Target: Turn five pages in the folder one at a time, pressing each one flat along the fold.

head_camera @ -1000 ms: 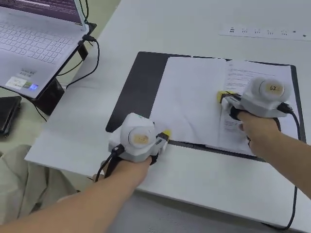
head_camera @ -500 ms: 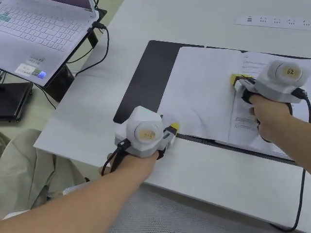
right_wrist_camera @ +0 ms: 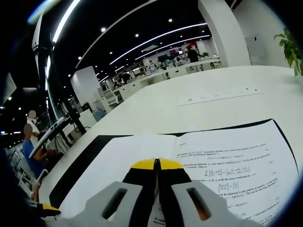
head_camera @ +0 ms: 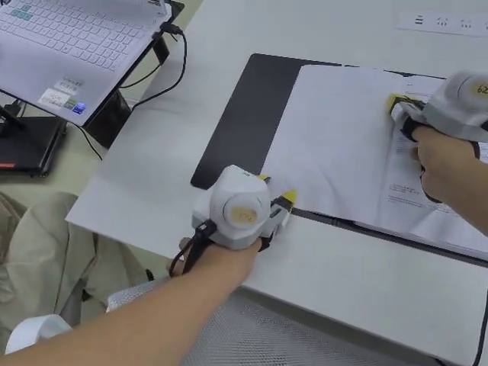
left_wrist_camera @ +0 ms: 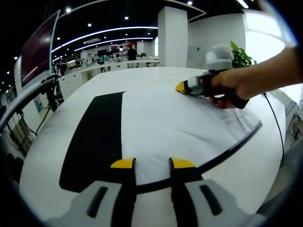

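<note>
Tongs come first at the near edge of the white tabletop (head_camera: 358,274): the white, yellow-tipped left tongs (head_camera: 284,202) sit at the near edge of the open black plastic folder (head_camera: 244,122), by the near left corner of the blank white page (head_camera: 335,137). In the left gripper view these tongs (left_wrist_camera: 152,164) are released, with a clear gap between the tips and the page's near edge just beyond them. They seem placed to steady the folder and keep the turned sheet from lifting; whether they touch the paper cannot be told.

Farther in, the folder lies open across the middle of the tabletop, the blank page on its left and the printed white text page (right_wrist_camera: 236,165) on its right. The white right tongs (head_camera: 398,103) are clenched, yellow tips meeting with nothing seen between them, and they point down at the fold near the folder's far edge. This looks like the flattening step, the closed tips serving as a blunt presser along the crease.

Along the tabletop's far edge lies a white power strip (head_camera: 442,21), and off the far left corner stands an open silver laptop (head_camera: 69,38).
</note>
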The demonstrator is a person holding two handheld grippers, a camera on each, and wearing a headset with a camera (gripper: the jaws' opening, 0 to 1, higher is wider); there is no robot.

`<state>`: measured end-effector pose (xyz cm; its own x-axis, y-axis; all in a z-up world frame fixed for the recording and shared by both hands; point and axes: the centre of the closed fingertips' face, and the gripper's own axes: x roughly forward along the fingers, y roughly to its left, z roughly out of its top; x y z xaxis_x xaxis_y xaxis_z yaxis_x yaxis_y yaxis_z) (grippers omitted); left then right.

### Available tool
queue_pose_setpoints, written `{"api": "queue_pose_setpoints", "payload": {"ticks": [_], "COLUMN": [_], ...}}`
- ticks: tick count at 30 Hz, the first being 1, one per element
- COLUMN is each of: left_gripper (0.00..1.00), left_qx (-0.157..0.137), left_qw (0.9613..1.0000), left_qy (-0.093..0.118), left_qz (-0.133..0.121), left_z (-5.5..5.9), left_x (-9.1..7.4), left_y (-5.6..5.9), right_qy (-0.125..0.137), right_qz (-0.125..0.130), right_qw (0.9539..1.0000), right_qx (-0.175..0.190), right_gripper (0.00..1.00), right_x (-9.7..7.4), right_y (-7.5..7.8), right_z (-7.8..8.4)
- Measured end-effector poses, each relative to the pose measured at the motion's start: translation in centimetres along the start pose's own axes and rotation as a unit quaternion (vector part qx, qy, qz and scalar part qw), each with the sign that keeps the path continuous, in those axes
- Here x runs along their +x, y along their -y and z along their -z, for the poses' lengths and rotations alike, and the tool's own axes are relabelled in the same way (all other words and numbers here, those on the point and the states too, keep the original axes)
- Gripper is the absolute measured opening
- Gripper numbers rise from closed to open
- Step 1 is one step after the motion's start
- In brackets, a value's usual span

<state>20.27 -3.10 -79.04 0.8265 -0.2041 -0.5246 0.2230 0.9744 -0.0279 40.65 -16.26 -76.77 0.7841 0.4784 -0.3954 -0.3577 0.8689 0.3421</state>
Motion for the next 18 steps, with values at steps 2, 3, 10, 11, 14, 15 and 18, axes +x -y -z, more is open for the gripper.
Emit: {"api": "queue_pose_setpoints", "payload": {"ticks": [2,3,10,11,14,15,18], "left_gripper": [0.27,0.27,0.27,0.27,0.27,0.27,0.27], "left_qx": [-0.001,0.000,0.001,0.000,0.000,0.000,-0.001], "left_qw": [1.0000,1.0000,1.0000,1.0000,1.0000,1.0000,1.0000], "left_qy": [0.000,0.000,0.000,0.000,0.001,0.001,0.001], "left_qz": [0.000,0.000,0.001,0.001,0.001,0.001,0.001], "left_z": [0.0,0.0,0.0,0.0,0.0,0.0,-0.1], "left_x": [0.0,0.0,-0.1,-0.1,-0.1,-0.1,-0.1], "left_y": [0.0,0.0,0.0,0.0,0.0,0.0,0.0], "right_qy": [0.001,0.001,-0.002,-0.004,-0.004,-0.004,0.002], "right_qz": [0.000,0.001,0.015,0.019,0.026,0.027,0.033], "right_qw": [1.0000,1.0000,0.9997,0.9996,0.9995,0.9995,0.9992], "right_qx": [-0.002,-0.005,-0.019,-0.020,-0.018,-0.017,0.021], "right_gripper": [0.00,0.00,0.00,0.00,0.00,0.00,0.00], "right_x": [0.2,0.7,3.0,3.4,4.6,4.7,5.3], "right_y": [-0.2,0.1,1.3,1.7,2.5,2.7,3.3], "right_z": [-0.2,-0.2,-1.2,-1.4,-1.9,-2.0,-2.1]}}
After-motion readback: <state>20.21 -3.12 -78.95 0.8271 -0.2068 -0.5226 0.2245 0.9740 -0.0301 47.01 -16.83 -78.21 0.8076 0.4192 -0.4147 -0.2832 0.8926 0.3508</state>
